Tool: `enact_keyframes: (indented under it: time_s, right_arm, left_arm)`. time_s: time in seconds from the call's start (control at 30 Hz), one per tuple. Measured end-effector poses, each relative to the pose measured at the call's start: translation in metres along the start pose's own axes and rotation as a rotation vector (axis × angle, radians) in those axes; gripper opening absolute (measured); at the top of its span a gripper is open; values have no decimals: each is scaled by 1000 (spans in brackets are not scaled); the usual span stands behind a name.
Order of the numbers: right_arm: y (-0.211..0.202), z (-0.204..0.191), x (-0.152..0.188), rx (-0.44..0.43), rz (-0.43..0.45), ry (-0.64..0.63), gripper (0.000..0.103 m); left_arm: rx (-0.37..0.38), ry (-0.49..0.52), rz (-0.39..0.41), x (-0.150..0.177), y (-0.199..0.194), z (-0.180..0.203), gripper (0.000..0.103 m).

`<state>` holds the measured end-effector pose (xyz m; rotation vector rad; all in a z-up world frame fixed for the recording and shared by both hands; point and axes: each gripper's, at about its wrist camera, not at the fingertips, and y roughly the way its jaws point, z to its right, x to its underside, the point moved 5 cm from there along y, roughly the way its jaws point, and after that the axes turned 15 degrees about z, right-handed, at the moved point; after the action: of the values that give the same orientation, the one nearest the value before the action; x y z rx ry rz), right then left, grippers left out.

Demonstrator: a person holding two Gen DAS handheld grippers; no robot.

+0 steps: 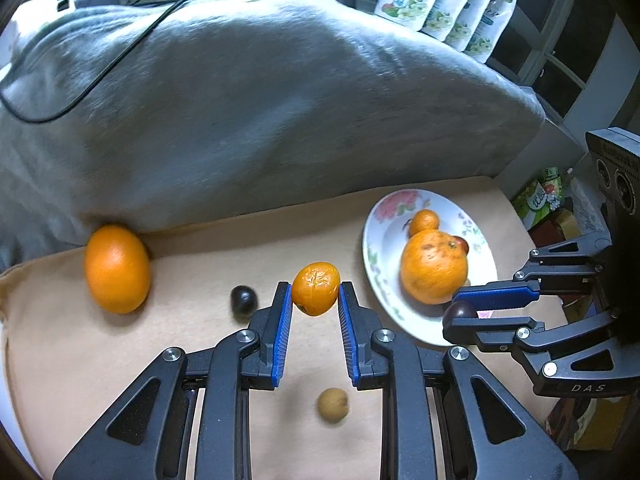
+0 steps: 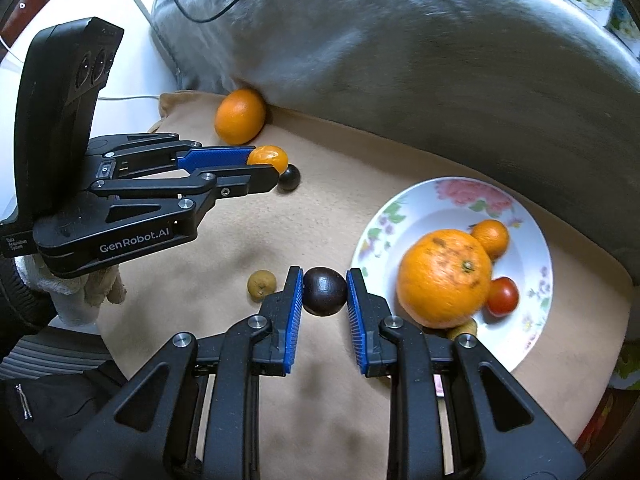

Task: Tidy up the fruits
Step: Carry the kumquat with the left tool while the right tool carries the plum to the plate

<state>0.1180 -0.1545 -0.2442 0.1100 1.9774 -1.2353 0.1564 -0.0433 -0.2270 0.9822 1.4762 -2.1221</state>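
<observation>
My left gripper (image 1: 315, 290) is shut on a small wrinkled mandarin (image 1: 316, 288), held above the tan cloth; it also shows in the right wrist view (image 2: 267, 159). My right gripper (image 2: 323, 292) is shut on a dark plum (image 2: 324, 291), just left of the floral plate (image 2: 532, 340); in the left wrist view it shows as the plum (image 1: 460, 312) at the plate's (image 1: 384, 240) near edge. The plate holds a big orange (image 2: 444, 278), a small mandarin (image 2: 491, 237), a red tomato (image 2: 502, 296) and a partly hidden small brown fruit (image 2: 464, 329).
On the tan cloth lie a large orange (image 1: 117, 269) against the grey blanket (image 1: 260, 100), a second dark plum (image 1: 243, 299) and a small brown fruit (image 1: 333, 405). A black cable (image 1: 100, 72) runs over the blanket. White pouches (image 1: 448, 0) stand behind.
</observation>
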Motion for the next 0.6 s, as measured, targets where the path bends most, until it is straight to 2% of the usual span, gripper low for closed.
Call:
enact_keyframes:
  time_s: [0.6]
  right_arm:
    - [-34, 50, 18, 61, 47, 61, 23]
  left_arm:
    - [56, 45, 3, -15, 21, 53, 22]
